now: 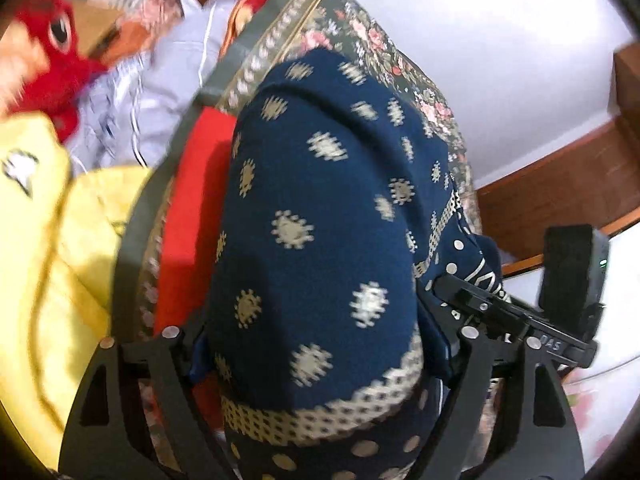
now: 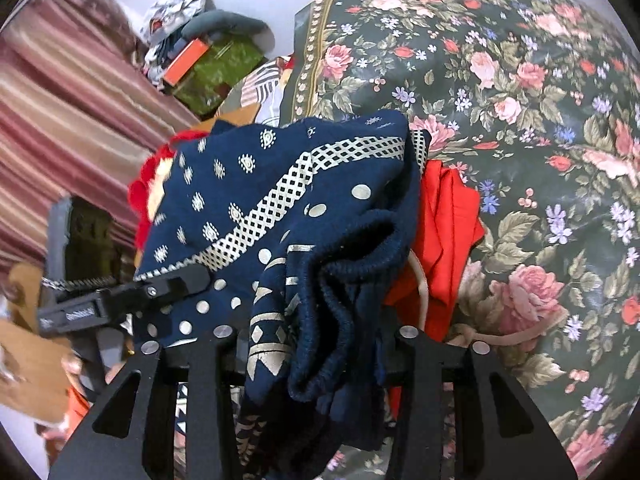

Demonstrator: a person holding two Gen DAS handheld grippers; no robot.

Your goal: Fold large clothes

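A navy garment with cream motifs and a lattice border (image 1: 320, 216) hangs between both grippers above a bed. My left gripper (image 1: 320, 360) is shut on the navy garment, whose cloth bulges over and hides the fingertips. My right gripper (image 2: 312, 344) is shut on the bunched ribbed edge of the same garment (image 2: 280, 208). The right gripper also shows in the left wrist view (image 1: 480, 300), and the left gripper in the right wrist view (image 2: 160, 288), each clamped on the cloth.
A dark floral bedspread (image 2: 520, 120) lies under the garment, with a red cloth (image 2: 444, 220) on it. A yellow garment (image 1: 48, 260), a red plush toy (image 1: 56, 52) and a pale shirt (image 1: 168, 92) lie at the left. Striped curtain (image 2: 72, 112) and clutter stand behind.
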